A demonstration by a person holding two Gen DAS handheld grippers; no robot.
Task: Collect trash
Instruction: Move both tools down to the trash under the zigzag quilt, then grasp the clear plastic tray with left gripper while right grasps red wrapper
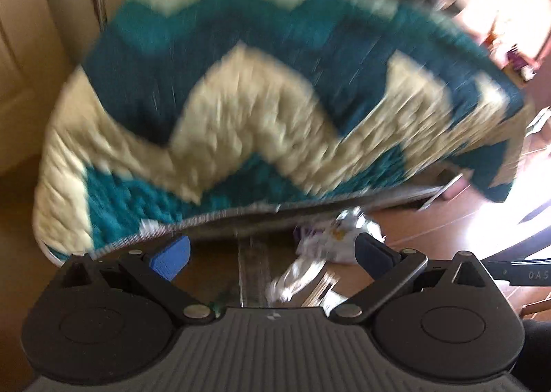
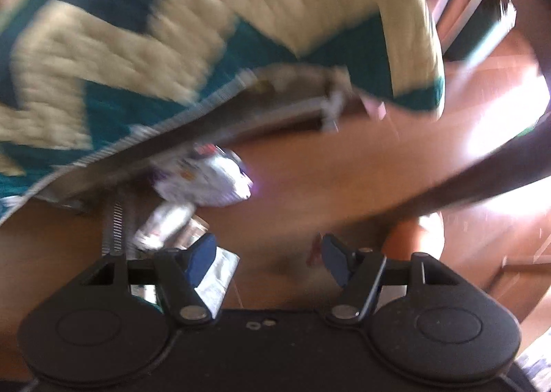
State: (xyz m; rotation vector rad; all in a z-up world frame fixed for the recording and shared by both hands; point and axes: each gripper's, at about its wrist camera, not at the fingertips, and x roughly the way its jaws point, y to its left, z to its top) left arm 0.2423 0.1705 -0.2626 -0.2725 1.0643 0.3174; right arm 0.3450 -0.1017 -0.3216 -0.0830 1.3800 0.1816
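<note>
Under rug (image 1: 241, 99), blurred wrappers (image 2: 203, 182), apparently crumpled

The rug (image 1: 241, 109) overhangs the wrappers (image 1: 330, 240), narrowing access; bare floor (image 2: 327, 178) lies open beside them.

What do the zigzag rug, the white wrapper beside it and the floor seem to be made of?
Rug: thick tufted pile, probably wool or synthetic yarn, matte teal and cream; a woven edge binding shows.
White wrapper: likely thin plastic film, crumpled, shiny and printed.
Floor: wood or wood-look laminate, smooth with a glossy glare; motion blur leaves it open.
</note>
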